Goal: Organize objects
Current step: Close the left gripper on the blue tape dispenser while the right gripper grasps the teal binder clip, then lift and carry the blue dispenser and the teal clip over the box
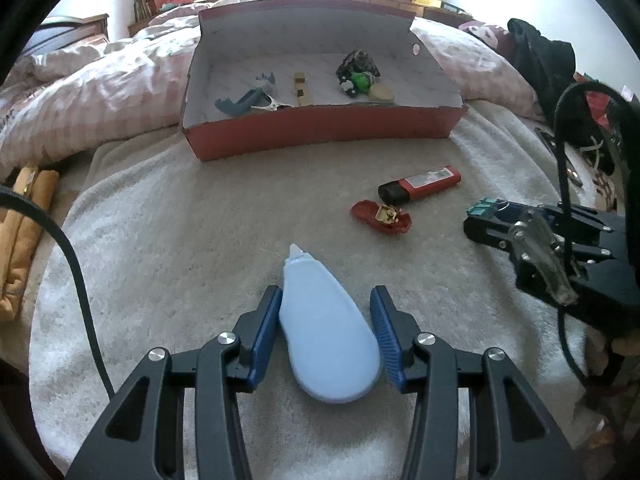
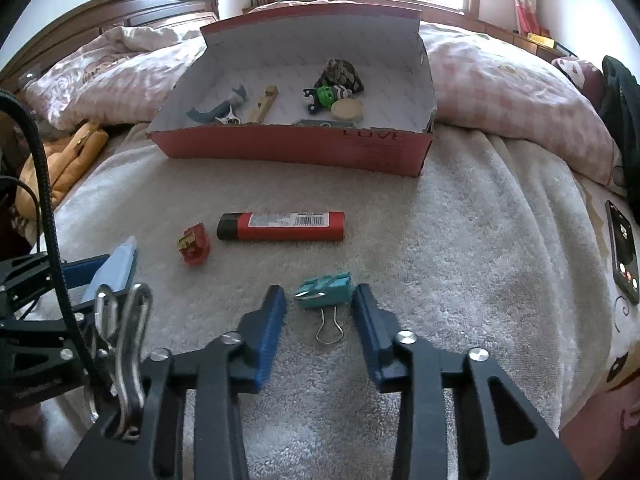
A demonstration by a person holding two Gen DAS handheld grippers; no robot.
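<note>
My left gripper [image 1: 325,300] is open around a light blue correction tape dispenser [image 1: 324,340] lying on the white towel; its left pad touches it, the right pad stands slightly off. My right gripper [image 2: 320,300] is open around a teal binder clip [image 2: 325,292] on the towel, with gaps on both sides. A red lighter [image 2: 282,226] and a small red clip with a gold piece [image 2: 195,244] lie further ahead. The red cardboard box [image 2: 296,148] stands beyond them, holding several small items. The right gripper also shows in the left wrist view [image 1: 480,210].
A pink quilt [image 1: 80,92] is bunched behind and beside the box. A phone [image 2: 624,252] lies at the towel's right edge. Orange fabric [image 2: 68,160] lies at the left. Dark clothing [image 1: 540,64] is piled at the right.
</note>
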